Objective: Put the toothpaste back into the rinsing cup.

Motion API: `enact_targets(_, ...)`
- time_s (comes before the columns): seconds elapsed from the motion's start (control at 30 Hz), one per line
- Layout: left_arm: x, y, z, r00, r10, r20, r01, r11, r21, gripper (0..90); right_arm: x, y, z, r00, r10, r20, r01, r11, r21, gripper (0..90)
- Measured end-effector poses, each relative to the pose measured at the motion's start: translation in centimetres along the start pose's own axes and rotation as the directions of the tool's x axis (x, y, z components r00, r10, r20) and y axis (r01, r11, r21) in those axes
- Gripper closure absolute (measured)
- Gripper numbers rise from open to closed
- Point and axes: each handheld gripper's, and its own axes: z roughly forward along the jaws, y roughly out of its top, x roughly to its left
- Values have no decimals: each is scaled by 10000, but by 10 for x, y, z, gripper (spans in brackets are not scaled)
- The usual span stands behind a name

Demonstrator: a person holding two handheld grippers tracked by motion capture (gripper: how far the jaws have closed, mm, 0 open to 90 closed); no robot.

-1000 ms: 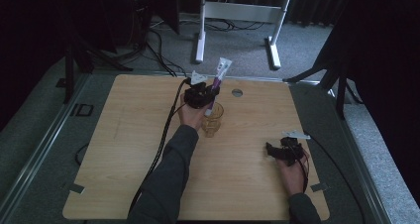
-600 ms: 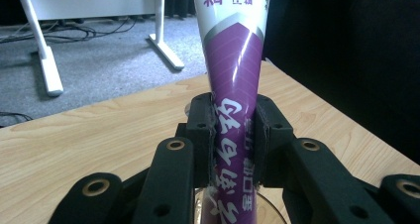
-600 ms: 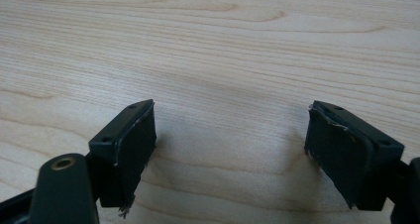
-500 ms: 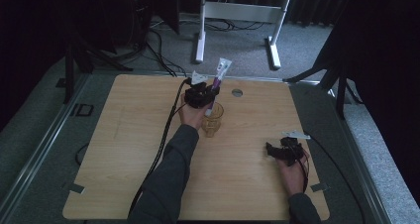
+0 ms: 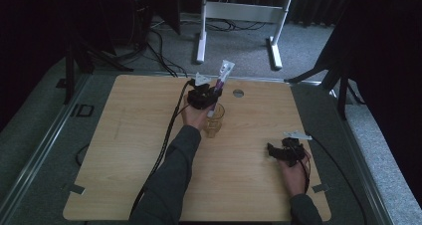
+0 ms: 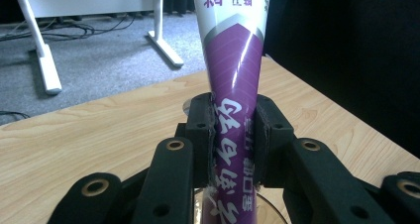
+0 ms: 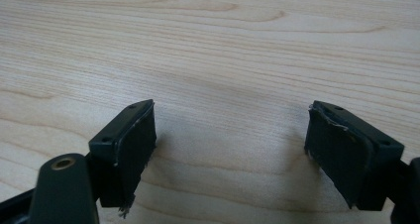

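From the high view, the left gripper (image 5: 208, 96) holds a purple-and-white tube (image 5: 222, 76) upright above a clear glass cup (image 5: 215, 120) near the far middle of the wooden table (image 5: 124, 150), the tube's lower end apparently inside the cup and its flat crimped end rising past the jaws. The right gripper (image 5: 284, 151) rests low on the table well apart, toward the near right corner, seemingly parked out of the way.

In the left gripper view, both black jaws press the tube (image 6: 234, 110) between them at its purple middle, the white upper part standing above the jaws and the cup's rim (image 6: 267, 206) just below them; the mid-body grip appears chosen to keep the tube vertical for standing it in the cup.

In the right gripper view, the jaws of the right gripper (image 7: 230, 149) stand wide apart with nothing between them, bare table (image 7: 223, 45) ahead of them.
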Motion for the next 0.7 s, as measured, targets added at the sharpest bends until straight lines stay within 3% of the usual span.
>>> enact_targets(0.7,-3,-8,7,9997,247,-17,-246,9982,538,724,0,0,0,10000,7,-2,-7,10000,1,195)
